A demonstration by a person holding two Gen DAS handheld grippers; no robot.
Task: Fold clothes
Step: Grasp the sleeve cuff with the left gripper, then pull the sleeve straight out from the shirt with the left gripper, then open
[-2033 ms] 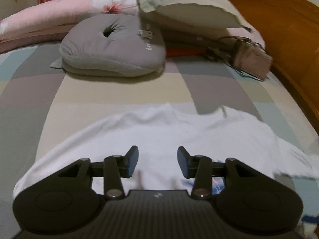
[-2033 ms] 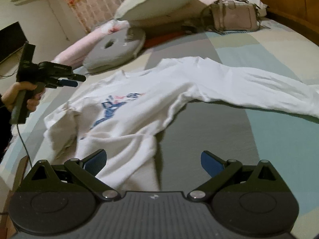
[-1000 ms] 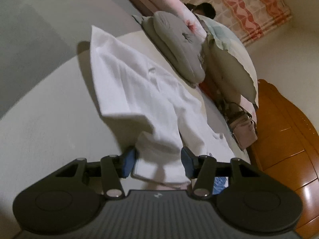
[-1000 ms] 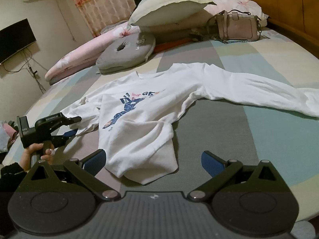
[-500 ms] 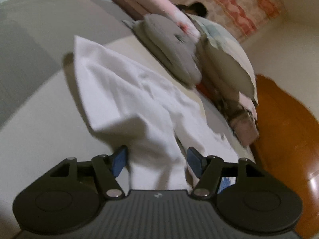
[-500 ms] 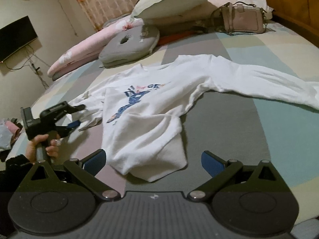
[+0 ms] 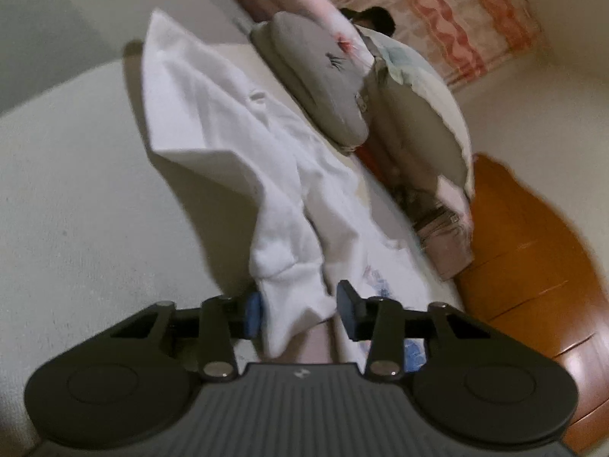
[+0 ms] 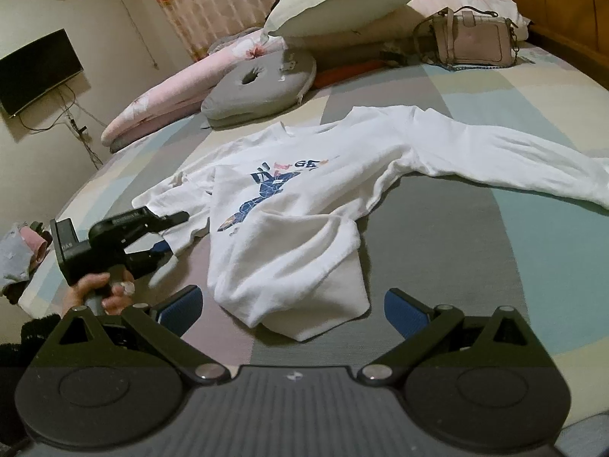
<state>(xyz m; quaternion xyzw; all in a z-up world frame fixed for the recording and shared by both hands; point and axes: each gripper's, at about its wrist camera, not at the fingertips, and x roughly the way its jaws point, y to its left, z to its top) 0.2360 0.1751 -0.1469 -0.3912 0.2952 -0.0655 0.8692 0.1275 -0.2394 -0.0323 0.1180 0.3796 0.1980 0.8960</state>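
My left gripper (image 7: 298,310) is closing its jaws, with the cuff of the white sweatshirt's (image 8: 304,205) sleeve (image 7: 293,266) between the pads; the pad on the picture's right side stands clear of the cloth. My right gripper (image 8: 291,306) hangs with jaws wide apart and empty, above the folded-up hem. The sweatshirt lies print-up on the checked bedspread (image 8: 552,259), its other sleeve stretched out to the right. Beyond it sit a grey cushion (image 8: 262,87), pillows and a pink handbag (image 8: 475,40).
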